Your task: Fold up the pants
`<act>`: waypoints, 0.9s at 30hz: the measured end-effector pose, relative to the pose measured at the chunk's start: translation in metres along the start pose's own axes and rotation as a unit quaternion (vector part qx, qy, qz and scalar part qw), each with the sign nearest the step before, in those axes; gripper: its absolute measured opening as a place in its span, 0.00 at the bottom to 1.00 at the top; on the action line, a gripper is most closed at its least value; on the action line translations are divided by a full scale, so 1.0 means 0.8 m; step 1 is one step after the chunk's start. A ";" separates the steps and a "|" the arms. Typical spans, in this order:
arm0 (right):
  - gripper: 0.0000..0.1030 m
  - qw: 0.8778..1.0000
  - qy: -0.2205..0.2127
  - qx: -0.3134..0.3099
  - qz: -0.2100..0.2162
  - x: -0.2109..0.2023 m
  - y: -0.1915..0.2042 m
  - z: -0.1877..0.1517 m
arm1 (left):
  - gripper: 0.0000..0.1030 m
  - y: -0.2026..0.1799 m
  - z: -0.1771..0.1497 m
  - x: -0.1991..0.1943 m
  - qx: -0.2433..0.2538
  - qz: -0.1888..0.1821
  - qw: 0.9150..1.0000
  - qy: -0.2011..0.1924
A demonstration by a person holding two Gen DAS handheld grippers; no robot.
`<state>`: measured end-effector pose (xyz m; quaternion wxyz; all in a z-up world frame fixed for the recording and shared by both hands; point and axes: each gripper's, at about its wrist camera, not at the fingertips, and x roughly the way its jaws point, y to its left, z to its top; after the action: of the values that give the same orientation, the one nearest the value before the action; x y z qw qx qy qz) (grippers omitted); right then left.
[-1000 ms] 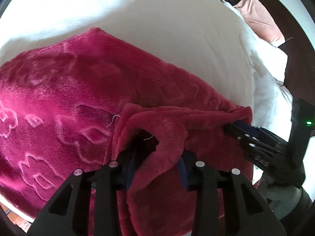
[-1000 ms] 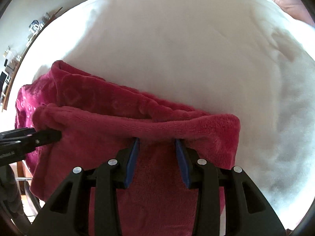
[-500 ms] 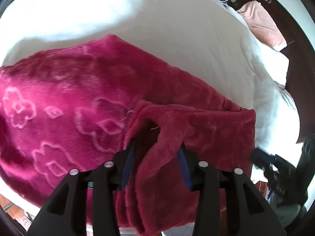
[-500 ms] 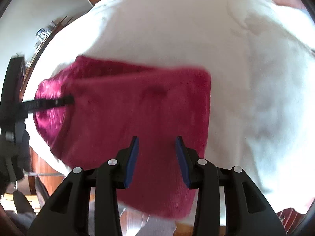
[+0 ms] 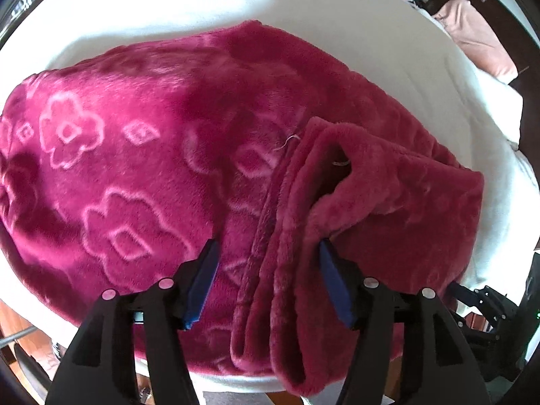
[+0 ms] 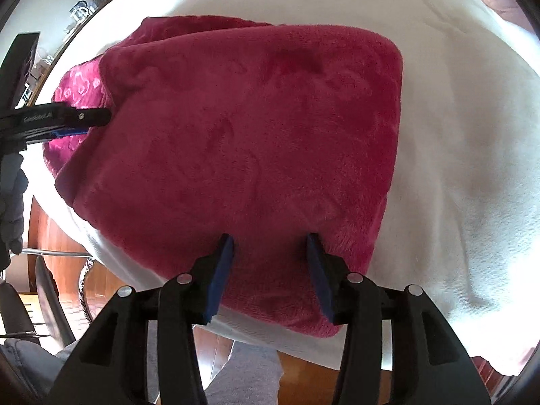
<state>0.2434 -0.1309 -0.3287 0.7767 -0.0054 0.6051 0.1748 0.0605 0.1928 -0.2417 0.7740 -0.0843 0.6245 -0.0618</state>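
Observation:
Magenta fleece pants [image 5: 141, 155] with an embossed flower pattern lie on a white bed [image 5: 303, 6]. One part is folded over onto the rest, and its plain inner side [image 6: 256, 128] faces up. My left gripper [image 5: 268, 270] hovers over the fold's thick edge [image 5: 297, 222]; its jaws are opening, the fabric lies loose between them, and only the right pad brushes it. My right gripper [image 6: 270, 263] hangs over the folded layer's near edge with jaws opening and nothing pinched. The left gripper [image 6: 81, 118] also shows at the fold's left side.
A pink pillow [image 5: 472, 30] lies at the bed's far right. Wooden floor [image 6: 47, 236] and a chair [image 6: 50, 307] are below the bed's near edge, with a person's grey trouser leg [image 6: 243, 374]. A cluttered shelf [image 6: 81, 10] runs along the far left wall.
Both grippers, shut on the lifted fold a second ago, have let go and drawn back toward the bed's near edge. The folded part has dropped flat onto the pants.

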 end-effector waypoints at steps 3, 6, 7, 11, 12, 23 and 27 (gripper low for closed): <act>0.46 1.000 -0.006 0.004 0.004 -0.011 0.002 0.001 | 0.59 0.013 -0.011 -0.016 -0.015 0.000 1.000 -0.009; 0.46 1.000 -0.014 0.005 0.008 -0.023 0.009 0.002 | 0.59 0.040 -0.023 -0.039 -0.043 -0.002 0.999 -0.024; 0.46 1.000 -0.017 0.005 0.007 -0.027 0.013 0.004 | 0.59 0.052 -0.026 -0.047 -0.054 -0.003 0.998 -0.030; 0.46 0.999 -0.033 0.002 0.004 -0.039 0.035 0.020 | 0.59 0.108 -0.039 -0.077 -0.100 -0.002 0.994 -0.050; 0.46 0.999 -0.036 0.001 0.004 -0.041 0.040 0.026 | 0.59 0.123 -0.039 -0.083 -0.112 0.000 0.992 -0.054; 0.46 0.999 -0.027 -0.017 0.006 -0.021 0.137 0.070 | 0.67 0.301 -0.046 -0.127 -0.252 0.030 0.963 -0.089; 0.46 1.000 -0.014 -0.016 0.007 -0.006 0.168 0.088 | 0.76 0.358 -0.041 -0.125 -0.290 0.026 0.952 -0.092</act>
<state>0.2710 0.0095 -0.2781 0.7835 -0.0113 0.5915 0.1902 0.0045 0.4909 -0.2125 0.7718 -0.2942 0.5433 0.1504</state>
